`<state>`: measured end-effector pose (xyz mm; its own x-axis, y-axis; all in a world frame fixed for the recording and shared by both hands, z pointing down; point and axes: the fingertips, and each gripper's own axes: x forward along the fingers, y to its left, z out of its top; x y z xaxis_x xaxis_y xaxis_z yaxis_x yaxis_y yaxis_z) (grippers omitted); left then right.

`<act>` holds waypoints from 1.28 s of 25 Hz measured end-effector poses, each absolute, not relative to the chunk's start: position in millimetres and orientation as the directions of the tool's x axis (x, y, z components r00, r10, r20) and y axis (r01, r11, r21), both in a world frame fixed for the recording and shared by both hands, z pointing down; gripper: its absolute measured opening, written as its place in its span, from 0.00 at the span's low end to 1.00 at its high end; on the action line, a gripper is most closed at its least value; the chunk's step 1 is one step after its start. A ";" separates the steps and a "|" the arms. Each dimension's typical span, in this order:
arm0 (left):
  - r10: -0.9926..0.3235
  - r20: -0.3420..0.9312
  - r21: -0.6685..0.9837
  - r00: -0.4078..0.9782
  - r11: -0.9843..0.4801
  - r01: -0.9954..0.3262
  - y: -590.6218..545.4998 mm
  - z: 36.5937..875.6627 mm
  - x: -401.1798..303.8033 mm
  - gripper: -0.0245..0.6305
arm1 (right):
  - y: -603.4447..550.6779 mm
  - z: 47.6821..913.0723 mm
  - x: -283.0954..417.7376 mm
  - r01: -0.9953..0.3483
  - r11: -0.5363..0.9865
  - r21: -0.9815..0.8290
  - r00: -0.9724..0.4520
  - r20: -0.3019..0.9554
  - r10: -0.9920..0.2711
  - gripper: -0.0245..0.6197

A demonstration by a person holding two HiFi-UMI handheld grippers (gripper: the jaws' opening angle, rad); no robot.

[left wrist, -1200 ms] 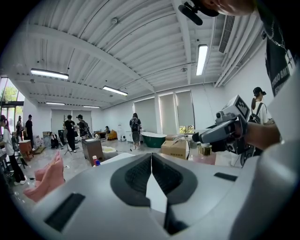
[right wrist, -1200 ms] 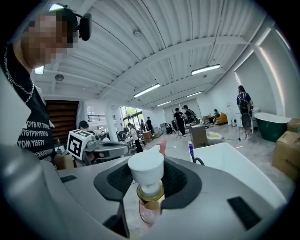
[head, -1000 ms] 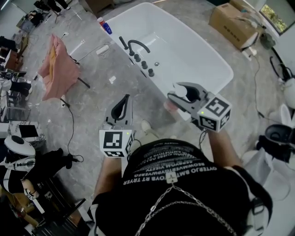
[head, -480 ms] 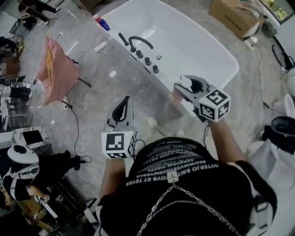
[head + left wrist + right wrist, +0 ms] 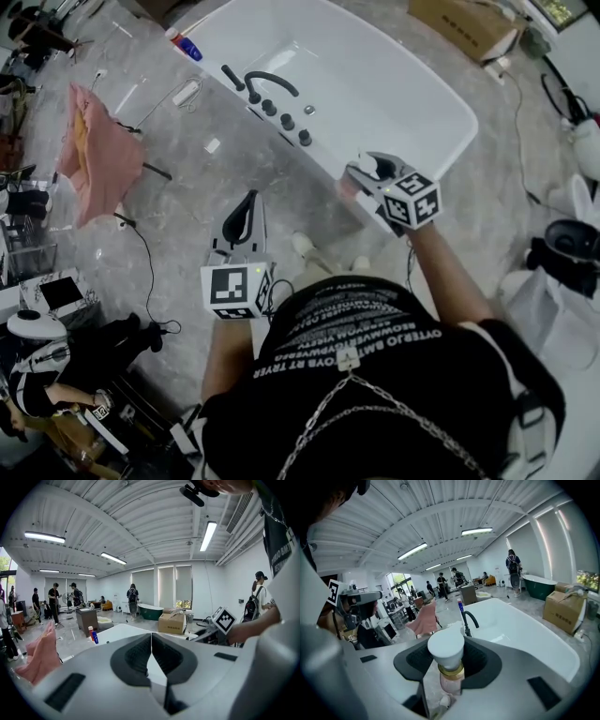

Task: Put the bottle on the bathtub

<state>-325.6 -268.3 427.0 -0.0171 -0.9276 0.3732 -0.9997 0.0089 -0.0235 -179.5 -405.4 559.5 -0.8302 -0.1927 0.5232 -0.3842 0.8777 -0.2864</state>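
Beside bathtub rim (image 5: 328,161): right gripper (image 5: 367,172) clamping bottle (image 5: 446,653).

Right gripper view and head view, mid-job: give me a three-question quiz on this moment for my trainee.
1. True or false: the left gripper holds the bottle.
2. Pick one: the bottle's cap is A) white, B) blue, C) black.
3. Fill in: the black faucet is mounted on the rim of the ____.

Key:
1. False. The left gripper's jaws are shut on nothing. The right gripper is shut on the bottle.
2. A.
3. bathtub.
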 end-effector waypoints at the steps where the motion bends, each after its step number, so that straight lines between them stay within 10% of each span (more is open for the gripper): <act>1: -0.926 0.378 -0.021 -0.018 0.011 -1.000 -269.4 428.4 -328.8 0.05 | -409.5 568.1 -179.5 -0.396 0.873 -0.284 -0.818 0.540 -0.196 0.28; 32: -0.879 0.474 -0.017 -0.046 0.043 -0.999 -257.3 455.3 -353.4 0.05 | -452.7 765.4 -174.2 -0.485 0.868 -0.104 -0.537 0.819 -0.203 0.28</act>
